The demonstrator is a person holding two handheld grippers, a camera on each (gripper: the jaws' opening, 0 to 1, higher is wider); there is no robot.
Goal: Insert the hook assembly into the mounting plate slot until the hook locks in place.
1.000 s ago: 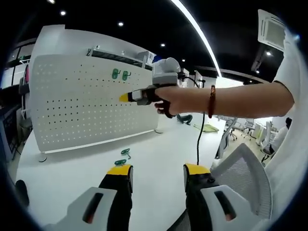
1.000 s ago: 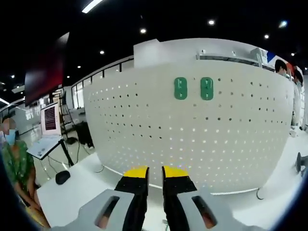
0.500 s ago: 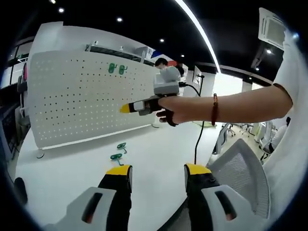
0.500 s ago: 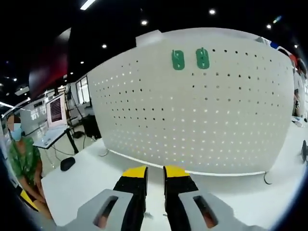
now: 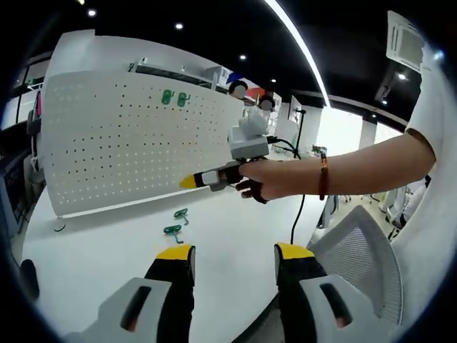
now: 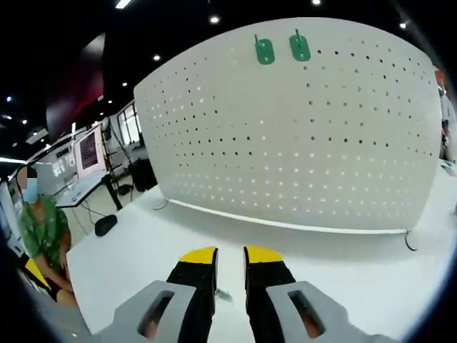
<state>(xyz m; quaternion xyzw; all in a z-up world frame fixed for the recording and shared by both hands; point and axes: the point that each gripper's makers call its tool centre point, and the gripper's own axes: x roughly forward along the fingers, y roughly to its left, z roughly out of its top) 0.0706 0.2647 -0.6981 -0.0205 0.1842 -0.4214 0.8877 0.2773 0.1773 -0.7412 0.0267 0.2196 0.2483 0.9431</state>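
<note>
Right tool [image 5: 190,181], jaws nearly closed, hovers before pegboard [image 6: 300,128].

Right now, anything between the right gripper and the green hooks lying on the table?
Nothing visible. In the left gripper view the right gripper hangs above bare white table, jaws nearly closed and empty, with the two green hooks lying below and slightly left of its tip. The pegboard stands farther back, off that path.

Pretty bright indoor scene, lit from above by small ceiling spotlights [image 5: 178,26] and one long light strip [image 5: 300,46] against a dark ceiling. The white pegboard [image 6: 300,136] and table [image 5: 107,243] look evenly lit, shadows soft (heavy fisheye bending at the edges). Focus is decent, far background slightly soft.
</note>
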